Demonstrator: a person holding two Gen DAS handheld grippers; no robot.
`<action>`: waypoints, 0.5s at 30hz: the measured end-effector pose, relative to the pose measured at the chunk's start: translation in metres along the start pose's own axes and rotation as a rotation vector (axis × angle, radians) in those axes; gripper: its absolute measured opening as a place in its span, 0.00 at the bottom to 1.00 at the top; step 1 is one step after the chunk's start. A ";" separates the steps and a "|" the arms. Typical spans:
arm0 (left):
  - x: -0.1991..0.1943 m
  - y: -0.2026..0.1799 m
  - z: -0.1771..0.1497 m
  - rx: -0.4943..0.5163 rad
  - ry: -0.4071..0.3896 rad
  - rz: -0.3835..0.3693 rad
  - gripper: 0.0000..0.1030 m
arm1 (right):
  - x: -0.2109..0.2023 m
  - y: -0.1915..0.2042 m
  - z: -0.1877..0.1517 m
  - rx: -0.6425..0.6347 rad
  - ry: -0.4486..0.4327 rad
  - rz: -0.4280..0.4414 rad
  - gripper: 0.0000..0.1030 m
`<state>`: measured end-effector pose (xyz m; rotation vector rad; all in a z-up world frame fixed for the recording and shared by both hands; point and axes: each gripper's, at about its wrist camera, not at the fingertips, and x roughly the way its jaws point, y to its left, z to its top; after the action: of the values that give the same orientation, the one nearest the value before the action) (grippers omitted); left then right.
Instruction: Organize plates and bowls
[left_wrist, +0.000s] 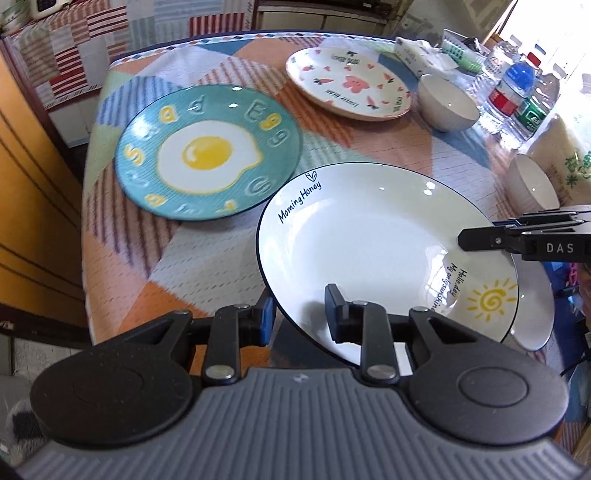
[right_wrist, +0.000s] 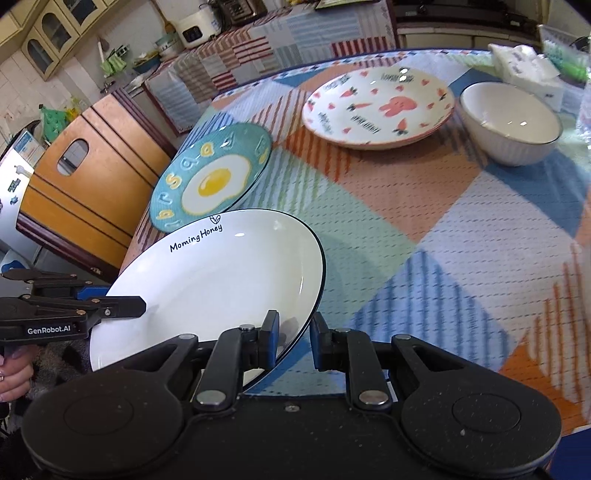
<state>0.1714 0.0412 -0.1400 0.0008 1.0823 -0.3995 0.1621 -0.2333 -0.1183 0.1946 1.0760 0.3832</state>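
Both the left tool (left_wrist: 301, 314) and right tool (right_wrist: 293, 341) straddle the bare white plate's (left_wrist: 369, 240) rim, jaws not visibly clamped.

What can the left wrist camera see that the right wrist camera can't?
Only the left wrist view shows the water bottles, a second white bowl and the sun drawing. Only the right wrist view shows the kitchen counter and the rice cooker. Both show the Morning Honey plate, egg plate, carrot plate and both tools.
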 end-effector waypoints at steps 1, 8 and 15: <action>0.003 -0.006 0.005 0.010 -0.003 -0.002 0.25 | -0.004 -0.006 0.001 0.007 -0.008 -0.003 0.22; 0.030 -0.036 0.041 0.044 -0.017 -0.024 0.25 | -0.016 -0.046 0.018 0.023 -0.052 -0.041 0.22; 0.067 -0.053 0.062 0.049 0.010 -0.019 0.25 | -0.010 -0.080 0.028 -0.011 -0.061 -0.064 0.22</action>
<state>0.2347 -0.0414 -0.1582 0.0359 1.0832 -0.4437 0.1993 -0.3099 -0.1245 0.1610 1.0173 0.3234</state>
